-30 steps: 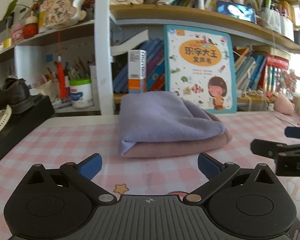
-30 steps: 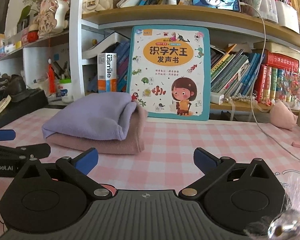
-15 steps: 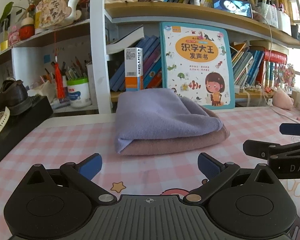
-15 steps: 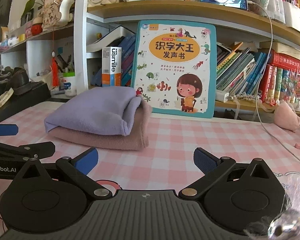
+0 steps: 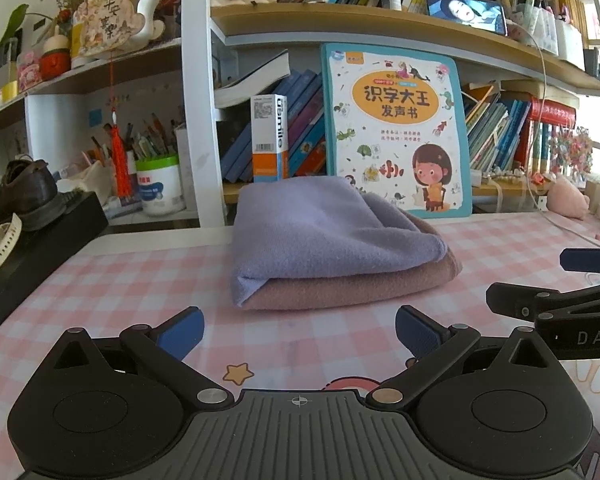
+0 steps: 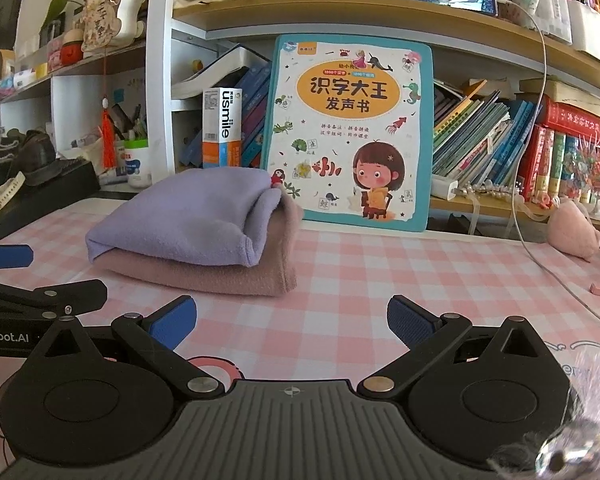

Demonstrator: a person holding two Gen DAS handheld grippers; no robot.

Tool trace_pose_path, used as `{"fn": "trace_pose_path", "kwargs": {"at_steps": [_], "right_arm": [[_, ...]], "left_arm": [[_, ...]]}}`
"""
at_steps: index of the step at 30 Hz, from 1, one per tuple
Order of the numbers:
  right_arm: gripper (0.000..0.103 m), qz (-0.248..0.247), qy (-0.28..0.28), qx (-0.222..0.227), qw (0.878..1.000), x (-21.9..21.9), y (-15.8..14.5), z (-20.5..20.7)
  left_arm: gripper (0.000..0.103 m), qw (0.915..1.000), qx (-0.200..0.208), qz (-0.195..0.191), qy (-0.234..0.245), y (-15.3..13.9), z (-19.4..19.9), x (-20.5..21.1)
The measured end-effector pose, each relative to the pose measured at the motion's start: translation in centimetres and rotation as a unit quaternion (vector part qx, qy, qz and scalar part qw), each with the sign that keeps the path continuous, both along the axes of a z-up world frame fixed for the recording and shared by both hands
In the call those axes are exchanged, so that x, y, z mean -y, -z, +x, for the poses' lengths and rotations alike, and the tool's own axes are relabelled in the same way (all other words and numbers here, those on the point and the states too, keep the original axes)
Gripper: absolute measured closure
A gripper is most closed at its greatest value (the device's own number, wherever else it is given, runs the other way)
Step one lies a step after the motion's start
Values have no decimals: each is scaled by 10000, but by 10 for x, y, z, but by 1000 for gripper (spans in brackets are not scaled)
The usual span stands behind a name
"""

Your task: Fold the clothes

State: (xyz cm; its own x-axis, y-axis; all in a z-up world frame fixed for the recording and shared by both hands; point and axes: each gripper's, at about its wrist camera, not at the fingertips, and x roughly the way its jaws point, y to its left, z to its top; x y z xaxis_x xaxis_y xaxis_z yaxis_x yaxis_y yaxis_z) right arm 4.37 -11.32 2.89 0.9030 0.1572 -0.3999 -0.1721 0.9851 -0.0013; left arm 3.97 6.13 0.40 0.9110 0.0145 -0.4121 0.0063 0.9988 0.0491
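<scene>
A folded lilac cloth [image 5: 320, 224] [image 6: 188, 216] lies on top of a folded dusty-pink cloth [image 5: 352, 284] [image 6: 236, 272] on the pink checked tablecloth [image 5: 140, 280] [image 6: 400, 272]. My left gripper [image 5: 300, 332] is open and empty, just short of the stack's near edge. Standing open and empty too, my right gripper [image 6: 292, 320] is in front of and to the right of the stack. Each wrist view shows the other gripper at its side: the right gripper [image 5: 556, 280] and the left gripper [image 6: 32, 276].
A large children's book [image 5: 396, 128] [image 6: 348, 132] leans on the bookshelf behind the stack. A black box with shoes [image 5: 28, 216] sits at the left. A white cable [image 6: 540, 248] and a pink plush [image 6: 572, 228] lie at the right.
Both grippers have drawn back slightly and tilted, so the stack sits a little lower and more central in view. The folded cloths have not moved. Both grippers stay open.
</scene>
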Motion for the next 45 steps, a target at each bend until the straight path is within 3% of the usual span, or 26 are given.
{"fn": "trace_pose_path", "kwargs": {"at_steps": [45], "right_arm": [[0, -29, -35, -17, 10000, -1, 0, 1]], "left_arm": [[0, 10000, -69, 36, 47, 1, 2, 2]]}}
